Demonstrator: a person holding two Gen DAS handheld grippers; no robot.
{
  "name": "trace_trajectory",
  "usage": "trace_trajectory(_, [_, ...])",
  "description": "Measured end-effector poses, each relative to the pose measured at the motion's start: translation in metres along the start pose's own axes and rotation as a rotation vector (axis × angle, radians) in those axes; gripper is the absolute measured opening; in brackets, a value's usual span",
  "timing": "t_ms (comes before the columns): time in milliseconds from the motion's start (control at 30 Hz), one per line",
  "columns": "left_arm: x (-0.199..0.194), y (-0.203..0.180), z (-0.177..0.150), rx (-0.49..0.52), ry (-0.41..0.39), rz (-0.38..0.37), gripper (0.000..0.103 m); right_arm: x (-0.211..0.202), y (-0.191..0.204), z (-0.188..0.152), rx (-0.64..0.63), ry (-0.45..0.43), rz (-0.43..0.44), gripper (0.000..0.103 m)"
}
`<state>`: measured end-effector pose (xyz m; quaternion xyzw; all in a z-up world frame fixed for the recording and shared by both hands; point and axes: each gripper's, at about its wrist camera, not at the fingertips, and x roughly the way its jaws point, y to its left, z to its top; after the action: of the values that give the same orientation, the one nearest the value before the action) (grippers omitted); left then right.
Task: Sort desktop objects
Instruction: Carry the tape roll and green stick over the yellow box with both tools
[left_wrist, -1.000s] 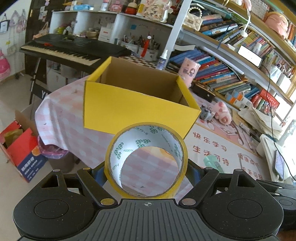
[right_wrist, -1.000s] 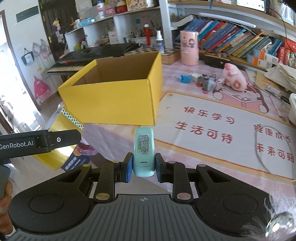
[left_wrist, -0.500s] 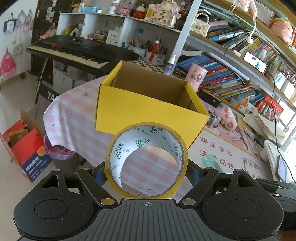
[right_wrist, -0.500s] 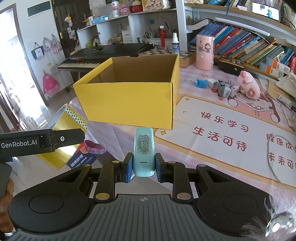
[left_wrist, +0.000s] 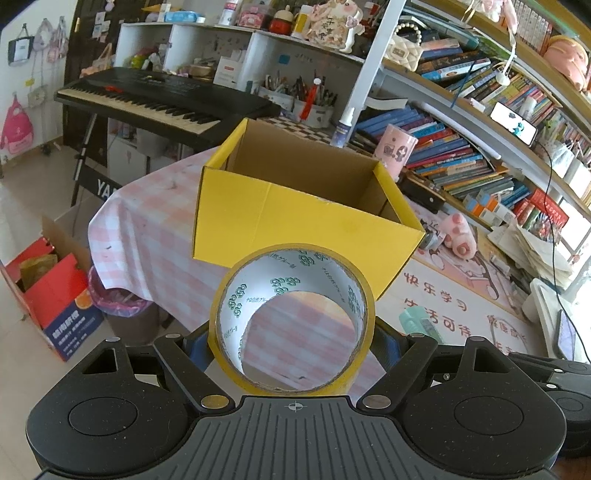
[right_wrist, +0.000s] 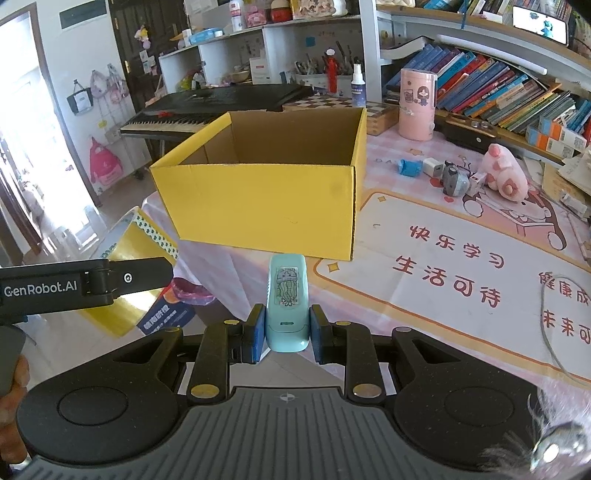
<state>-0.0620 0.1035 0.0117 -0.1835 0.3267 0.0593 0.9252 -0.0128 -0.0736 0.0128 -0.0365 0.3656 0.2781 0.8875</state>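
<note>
**Both grippers loaded, short of the yellow box**

A cluttered study: bookshelves (right_wrist: 509, 92) along the wall, a keyboard (left_wrist: 155, 101) behind, and a tabletop (right_wrist: 424, 177) under a pink checked cloth with a printed mat (right_wrist: 461, 258). The landmark is the open yellow box (right_wrist: 266, 192) at the tabletop's corner; what can be seen of its inside is bare brown card.

The left gripper (left_wrist: 291, 343) hangs in front of the box, off the tabletop's edge, its jaws closed on a tape roll (left_wrist: 291, 321), gripped by its outer sides with the hole facing the camera. The right gripper (right_wrist: 286, 332) is also in front of the box, its jaws pinched on a small mint device (right_wrist: 287, 302) that stands upright with a sticker on its face.

Right of the box lie a pink pig toy (right_wrist: 504, 173) and some small items (right_wrist: 436, 171); behind it, to the right, stands a pink canister (right_wrist: 417, 105).
</note>
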Motion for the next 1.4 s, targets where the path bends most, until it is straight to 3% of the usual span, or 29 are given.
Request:
trace_trajectory(367, [0.002, 0.003, 0.006, 0.006, -0.018, -0.003, 0.084, 0.006, 0.001, 0.005, 0.001, -0.007, -0.003, 0.023])
trace_trajectory(667, [-0.004, -0.005, 0.024, 0.055, -0.093, -0.021, 0.084, 0.005, 0.002, 0.020, -0.008, -0.061, -0.017, 0.023])
trace_trajectory(1067, [0.008, -0.012, 0.068, 0.040, -0.196, -0.001, 0.084, 0.013, -0.011, 0.068, -0.022, -0.140, -0.014, 0.023])
trace_trajectory(1400, [0.044, -0.012, 0.098, 0.024, -0.200, 0.058, 0.084, 0.053, -0.024, 0.114, -0.076, -0.146, 0.021, 0.023])
